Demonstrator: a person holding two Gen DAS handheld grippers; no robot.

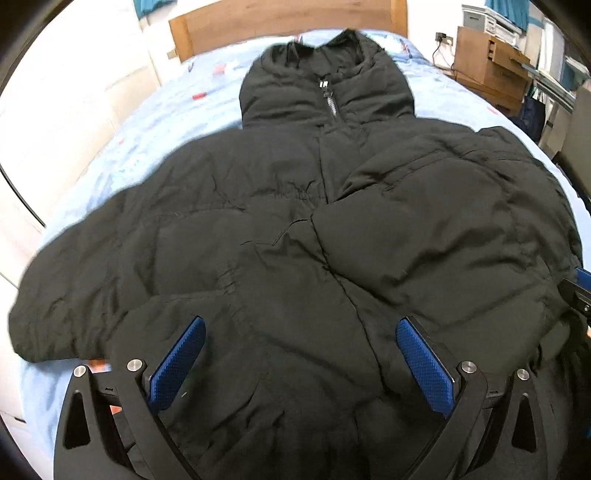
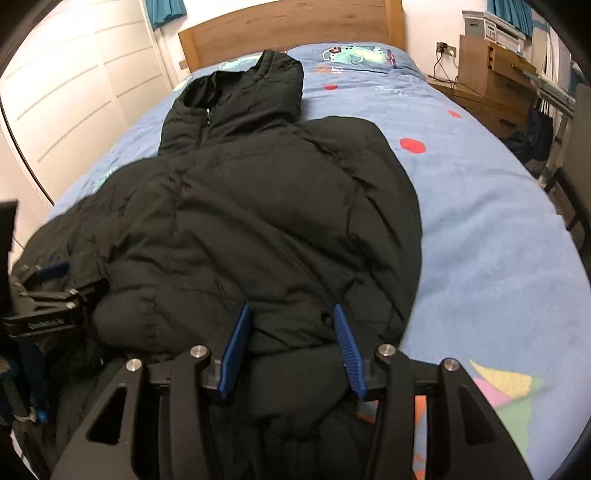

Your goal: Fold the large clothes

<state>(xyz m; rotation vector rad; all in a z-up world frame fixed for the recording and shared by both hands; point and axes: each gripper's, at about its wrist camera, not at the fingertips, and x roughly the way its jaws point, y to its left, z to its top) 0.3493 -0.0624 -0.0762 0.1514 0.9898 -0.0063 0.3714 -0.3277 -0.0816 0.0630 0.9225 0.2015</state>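
Note:
A black hooded puffer jacket (image 1: 295, 229) lies face up on the bed, zipped, hood toward the headboard; it also shows in the right wrist view (image 2: 266, 206). Its right sleeve is folded in over the chest; its left sleeve (image 1: 66, 302) lies spread out. My left gripper (image 1: 301, 334) is open, its blue pads apart over the jacket's lower hem, holding nothing. My right gripper (image 2: 291, 321) is partly closed, with a fold of the jacket's hem between its blue pads. The left gripper also shows at the left edge of the right wrist view (image 2: 48, 288).
The bed (image 2: 480, 229) has a light blue patterned cover and a wooden headboard (image 2: 288, 26). A white wardrobe (image 2: 74, 92) stands on the left. A wooden desk (image 2: 491, 74) with a printer stands at the right.

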